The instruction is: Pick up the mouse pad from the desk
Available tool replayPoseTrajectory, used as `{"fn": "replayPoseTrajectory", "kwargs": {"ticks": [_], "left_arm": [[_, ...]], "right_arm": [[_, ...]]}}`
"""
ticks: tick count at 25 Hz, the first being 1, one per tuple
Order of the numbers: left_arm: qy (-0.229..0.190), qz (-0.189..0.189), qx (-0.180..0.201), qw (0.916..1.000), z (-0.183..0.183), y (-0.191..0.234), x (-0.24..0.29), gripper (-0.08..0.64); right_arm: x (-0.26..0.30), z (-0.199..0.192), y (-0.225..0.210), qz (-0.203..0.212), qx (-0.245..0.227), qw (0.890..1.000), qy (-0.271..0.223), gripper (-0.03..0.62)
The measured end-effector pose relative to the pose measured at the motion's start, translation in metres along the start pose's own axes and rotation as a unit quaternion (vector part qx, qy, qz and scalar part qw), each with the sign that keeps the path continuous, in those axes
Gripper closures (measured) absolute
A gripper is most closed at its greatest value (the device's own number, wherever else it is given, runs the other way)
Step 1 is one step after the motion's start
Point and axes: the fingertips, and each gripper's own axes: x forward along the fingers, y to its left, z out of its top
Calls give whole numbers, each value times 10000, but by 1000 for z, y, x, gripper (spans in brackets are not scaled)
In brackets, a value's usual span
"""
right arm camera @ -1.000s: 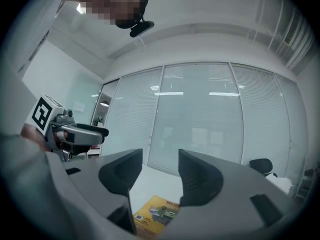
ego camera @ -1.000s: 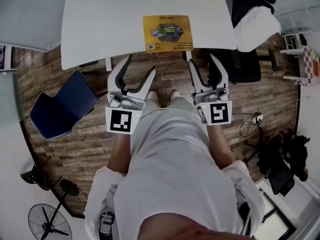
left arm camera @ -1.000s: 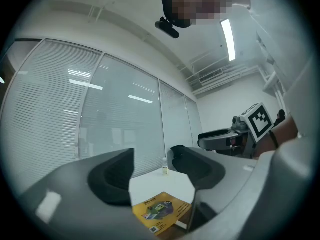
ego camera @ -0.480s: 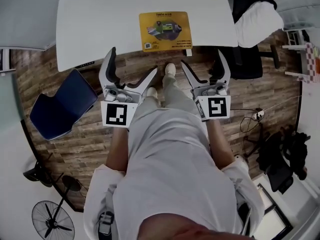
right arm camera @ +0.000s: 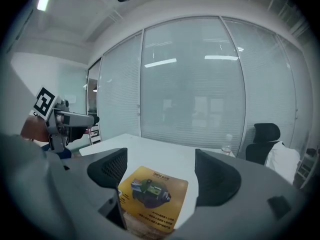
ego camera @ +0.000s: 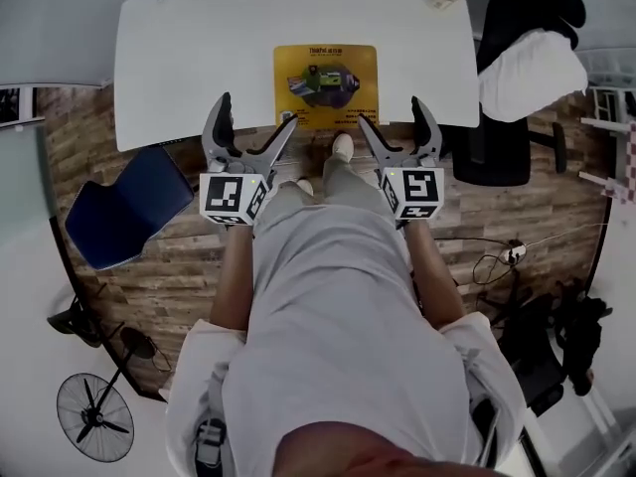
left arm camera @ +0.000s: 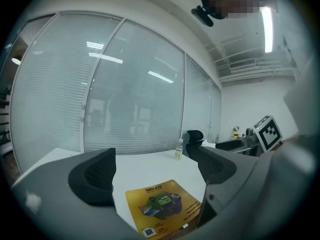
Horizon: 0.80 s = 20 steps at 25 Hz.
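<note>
Your left tongs [ego camera: 255, 114] are wide open and empty. The right tongs [ego camera: 391, 113] are closing a little, with nothing between them either. The flat yellow mouse pad [ego camera: 326, 85], with rounded corners, lies at the near edge of the smooth white desk [ego camera: 199, 58]. Only the gripper views show the ribbed dark pads [left arm camera: 97, 176] and the glass wall [right arm camera: 190, 84].

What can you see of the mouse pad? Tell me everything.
The mouse pad is a thin yellow rectangle with rounded corners, printed with a dark-and-green picture in the middle, text lines above and below, and a small square code at its near left corner. It lies flat at the near edge of the white desk. Only the desk touches it.
</note>
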Motion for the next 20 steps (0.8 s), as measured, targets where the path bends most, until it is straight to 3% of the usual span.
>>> {"fn": "replayPoseTrajectory", "kwargs": {"ticks": [8, 12, 17, 20], "left_arm": [[859, 351, -937, 9913, -62, 23, 51, 66], [1414, 405, -1032, 9837, -101, 30, 70, 66], [2120, 295, -1319, 9679, -151, 42, 99, 66], [2646, 285, -1477, 9525, -182, 49, 113, 66]], "right_arm": [[58, -74, -38, 359, 245, 9933, 1073, 179], [79, -109, -42, 463, 473, 9853, 1576, 187], [102, -146, -53, 318, 852, 9754, 2006, 204], [114, -171, -53, 275, 1013, 9650, 2402, 206]]}}
